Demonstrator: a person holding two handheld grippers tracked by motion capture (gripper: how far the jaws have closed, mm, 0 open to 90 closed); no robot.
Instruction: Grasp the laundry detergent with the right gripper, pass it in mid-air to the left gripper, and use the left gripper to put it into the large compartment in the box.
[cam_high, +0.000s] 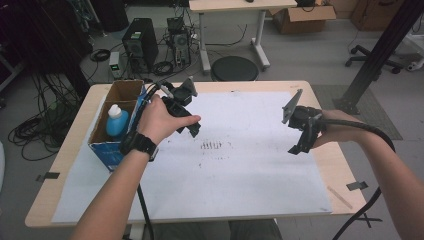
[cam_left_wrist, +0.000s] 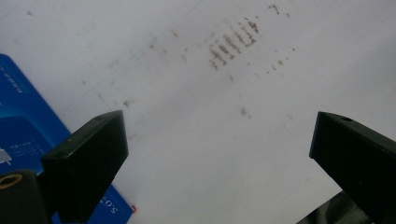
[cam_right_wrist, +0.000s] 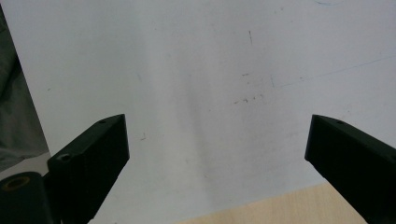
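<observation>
Blue box print unreadable, bottle inside, both grippers' fingers apart, empty.

We saw a light wooden table nearly covered by a large white sheet. A blue cardboard box stood on the sheet's left edge. Rows of small brown marks lay just right of that box, mid-sheet. Black tape sat on bare wood, well to the box's right.
</observation>
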